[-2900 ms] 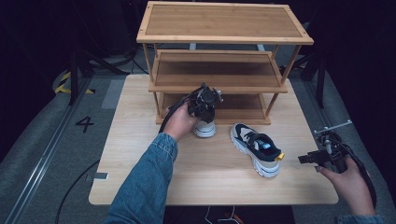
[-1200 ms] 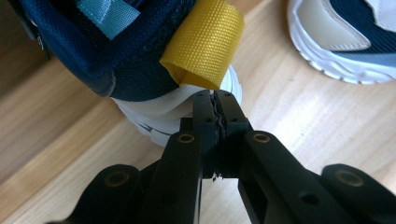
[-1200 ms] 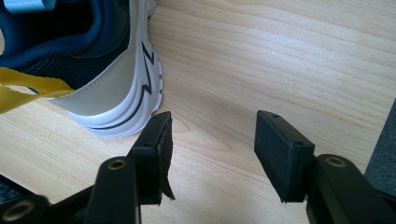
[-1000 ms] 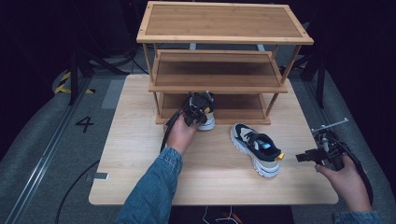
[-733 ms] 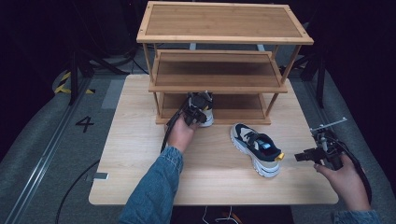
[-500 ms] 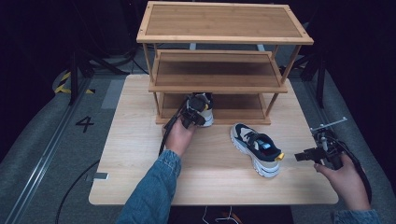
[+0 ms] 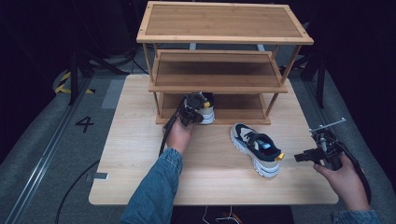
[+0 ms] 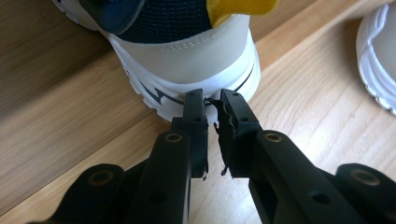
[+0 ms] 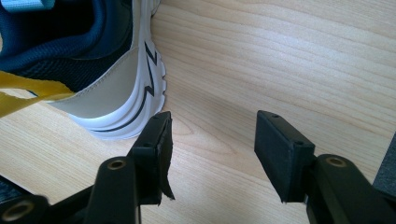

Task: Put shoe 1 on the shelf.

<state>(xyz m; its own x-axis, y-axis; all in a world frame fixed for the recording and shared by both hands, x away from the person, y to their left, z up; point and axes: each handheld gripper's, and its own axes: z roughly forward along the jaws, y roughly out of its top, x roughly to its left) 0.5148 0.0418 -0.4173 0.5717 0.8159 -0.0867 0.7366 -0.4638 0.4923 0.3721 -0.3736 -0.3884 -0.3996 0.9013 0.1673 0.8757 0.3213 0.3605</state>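
The left gripper (image 8: pixel 212 100), fingers nearly clenched, touches the heel of a white-and-navy sneaker (image 8: pixel 187 51) on the three-tier wooden rack's (image 7: pixel 224 60) bottom shelf. The right gripper (image 9: pixel 210 135), released, hovers over the counter (image 9: pixel 280 60) beside the second sneaker (image 9: pixel 93 70).

Beige-navy sneaker (image 7: pixel 257 149) (yellow tab, perhaps) on pale table (image 7: pixel 140 163).

Floor mark: a dark "4" (image 7: pixel 85 123) on the grey floor (image 7: pixel 42 154), left of the bench (image 7: pixel 140 186).
Shoes, rack, claws: no readable text.
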